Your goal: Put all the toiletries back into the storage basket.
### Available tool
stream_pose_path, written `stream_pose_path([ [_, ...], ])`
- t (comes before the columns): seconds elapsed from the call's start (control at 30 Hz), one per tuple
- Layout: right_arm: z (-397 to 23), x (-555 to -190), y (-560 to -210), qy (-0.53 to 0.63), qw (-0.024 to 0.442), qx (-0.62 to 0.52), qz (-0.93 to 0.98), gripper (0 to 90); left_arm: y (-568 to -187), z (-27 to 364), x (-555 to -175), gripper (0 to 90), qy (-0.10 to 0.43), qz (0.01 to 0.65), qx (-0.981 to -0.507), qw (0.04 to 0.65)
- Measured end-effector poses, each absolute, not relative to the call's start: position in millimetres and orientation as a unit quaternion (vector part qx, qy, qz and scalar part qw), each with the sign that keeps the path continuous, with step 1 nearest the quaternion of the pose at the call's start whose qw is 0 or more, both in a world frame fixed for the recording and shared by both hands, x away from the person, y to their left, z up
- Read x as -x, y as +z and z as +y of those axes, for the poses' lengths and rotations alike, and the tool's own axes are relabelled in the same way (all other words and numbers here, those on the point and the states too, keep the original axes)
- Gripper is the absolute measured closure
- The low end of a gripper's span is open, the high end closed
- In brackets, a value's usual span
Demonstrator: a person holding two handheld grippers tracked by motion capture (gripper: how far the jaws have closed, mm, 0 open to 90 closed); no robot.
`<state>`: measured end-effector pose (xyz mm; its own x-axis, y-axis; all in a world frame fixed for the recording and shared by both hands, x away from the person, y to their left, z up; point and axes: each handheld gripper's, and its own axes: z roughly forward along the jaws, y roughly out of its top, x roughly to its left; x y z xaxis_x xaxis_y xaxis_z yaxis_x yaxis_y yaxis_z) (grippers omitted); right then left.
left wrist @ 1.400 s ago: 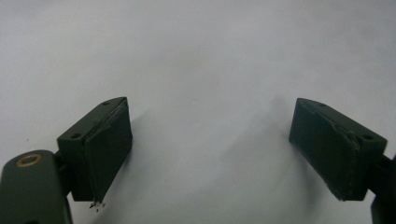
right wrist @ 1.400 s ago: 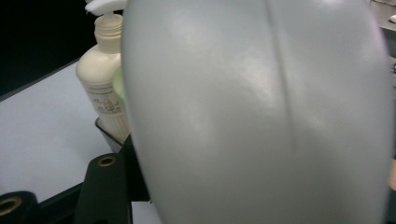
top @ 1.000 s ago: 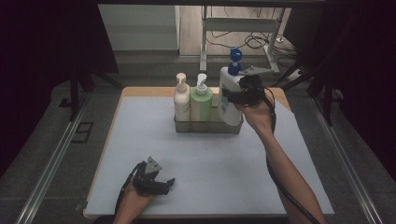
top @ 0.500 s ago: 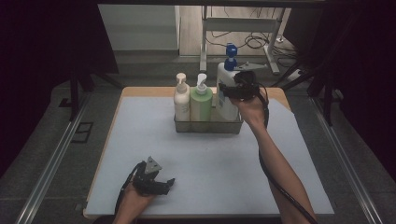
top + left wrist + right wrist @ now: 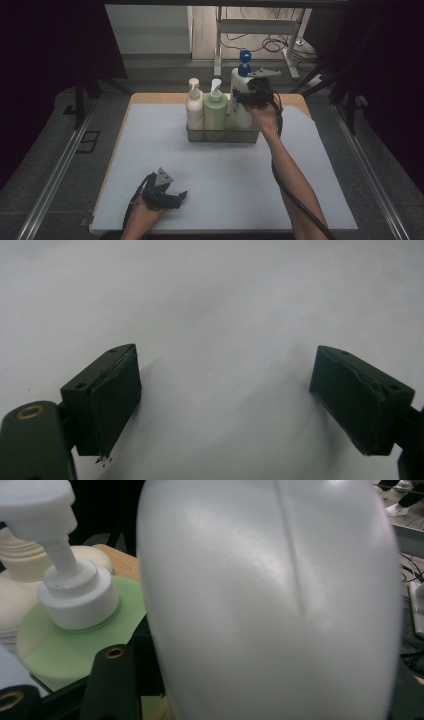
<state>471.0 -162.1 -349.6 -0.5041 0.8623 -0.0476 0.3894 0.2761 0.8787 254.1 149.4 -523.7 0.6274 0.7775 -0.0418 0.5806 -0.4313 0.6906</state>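
My right gripper point(image 5: 246, 96), half closed, clamps the white bottle point(image 5: 239, 102) at the basket's point(image 5: 222, 136) right end; a skewed descent could catch the rim or knock the green bottle point(image 5: 215, 112). My left gripper point(image 5: 167, 195) rests open on the worktop point(image 5: 225, 180).

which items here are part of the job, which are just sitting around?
In the job: white bottle with blue pump, wire basket, right gripper clamped on that bottle.

Just there: cream bottle, green bottle, left gripper resting open on the table mat.
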Motion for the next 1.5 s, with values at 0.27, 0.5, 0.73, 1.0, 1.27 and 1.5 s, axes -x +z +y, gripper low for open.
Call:
stream_pose_path([
  [0.27, -159.5, -471.8, -363.2, 0.429, 0.269, -0.417, 0.755, 40.3, -523.7, 149.5, -254.2, 12.9, 0.143, 0.407, -0.834, 0.344],
  [0.5, -157.9, -469.0, -370.9, 0.424, 0.261, -0.417, 0.76, 40.3, -523.6, 149.4, -254.2, 12.9, 0.143, 0.406, -0.835, 0.343],
  [0.73, -157.1, -467.6, -374.3, 0.42, 0.25, -0.419, 0.765, 40.3, -523.6, 149.2, -254.0, 12.9, 0.143, 0.408, -0.834, 0.343],
  [1.0, -156.4, -465.6, -383.1, 0.413, 0.241, -0.42, 0.771, 40.3, -523.6, 149.3, -254.2, 12.9, 0.143, 0.406, -0.835, 0.343],
  [1.27, -155.9, -464.9, -391.3, 0.405, 0.238, -0.42, 0.776, 40.3, -523.6, 149.3, -254.2, 12.9, 0.143, 0.406, -0.835, 0.343],
  [1.5, -156.3, -464.7, -396.1, 0.398, 0.236, -0.421, 0.78, 40.2, -523.6, 149.3, -254.2, 12.9, 0.143, 0.406, -0.835, 0.343],
])
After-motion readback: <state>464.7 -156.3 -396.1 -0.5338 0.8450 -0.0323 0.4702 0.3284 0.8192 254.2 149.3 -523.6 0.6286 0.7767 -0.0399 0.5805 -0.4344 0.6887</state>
